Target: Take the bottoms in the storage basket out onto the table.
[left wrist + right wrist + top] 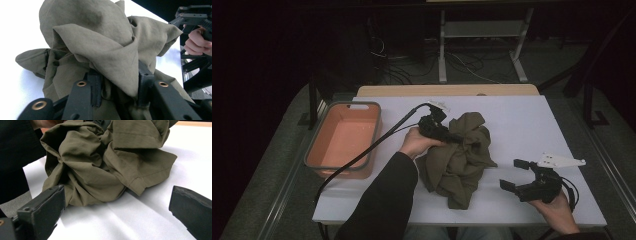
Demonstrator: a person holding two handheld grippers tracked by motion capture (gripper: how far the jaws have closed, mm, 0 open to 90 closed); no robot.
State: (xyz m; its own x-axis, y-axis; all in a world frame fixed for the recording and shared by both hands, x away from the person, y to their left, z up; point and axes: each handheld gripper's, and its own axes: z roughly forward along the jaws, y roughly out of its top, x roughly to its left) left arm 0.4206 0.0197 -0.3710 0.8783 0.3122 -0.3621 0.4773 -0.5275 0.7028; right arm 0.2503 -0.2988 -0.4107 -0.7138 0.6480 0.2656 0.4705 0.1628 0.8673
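Note:
A crumpled olive-green garment [457,160] lies heaped in the middle of the white table [527,125]. My left gripper [462,140] reaches into the heap's upper left side from the left. In the left gripper view its jaws stand a little apart, with a fold of the garment [100,37] draped loosely between and over them [120,77]. My right gripper [513,174] rests near the table's front right, a short way from the garment. Its jaws stand wide open [116,220], pointing at the garment [100,165], with bare table between them.
An orange tub [347,104] with a grey rim stands at the table's left edge, nothing inside it. The left gripper's black cable [377,145] runs across the tub's near corner. Table legs and cables stand on the floor beyond the far edge.

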